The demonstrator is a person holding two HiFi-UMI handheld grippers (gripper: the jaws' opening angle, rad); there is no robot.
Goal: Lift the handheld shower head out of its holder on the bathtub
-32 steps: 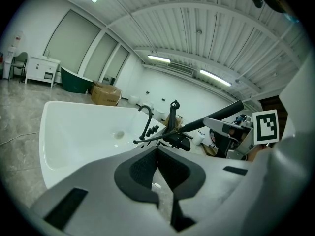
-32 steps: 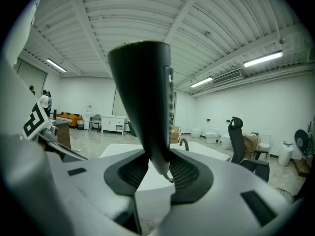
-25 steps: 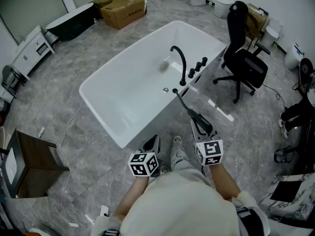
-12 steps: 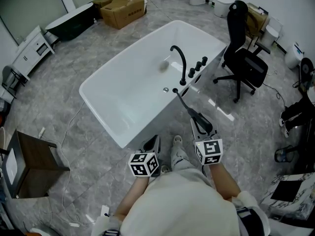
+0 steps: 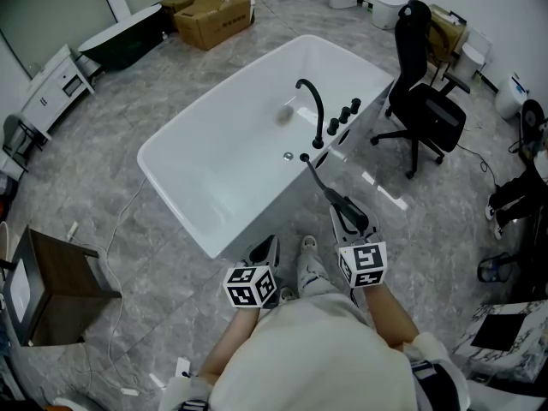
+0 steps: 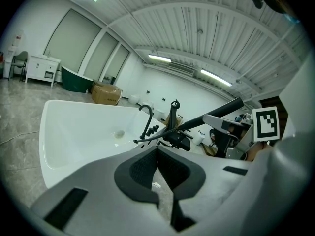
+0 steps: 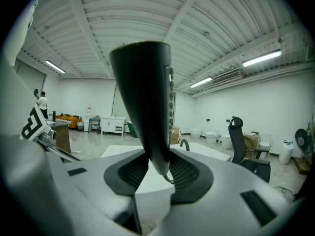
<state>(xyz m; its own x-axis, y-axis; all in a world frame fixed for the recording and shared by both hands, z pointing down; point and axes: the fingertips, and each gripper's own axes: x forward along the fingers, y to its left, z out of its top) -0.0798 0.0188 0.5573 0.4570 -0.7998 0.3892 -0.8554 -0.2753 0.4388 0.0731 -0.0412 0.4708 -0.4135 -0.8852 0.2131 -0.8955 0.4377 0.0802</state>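
Plainly, right gripper (image 7: 158, 167) fingers tight around the shower head (image 7: 145, 92), handle end half hidden; left gripper (image 6: 157, 167) fingers together, empty.

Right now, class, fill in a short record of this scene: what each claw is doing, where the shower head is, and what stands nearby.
left claw: shut, nothing between its jaws
right claw: shut on the shower head
shower head position: held out past the side of the bathtub, above the floor
hose: runs from the shower head back to the tub rim beside the faucet
bathtub: white, freestanding
nearby: black office chair on the far side of the tub
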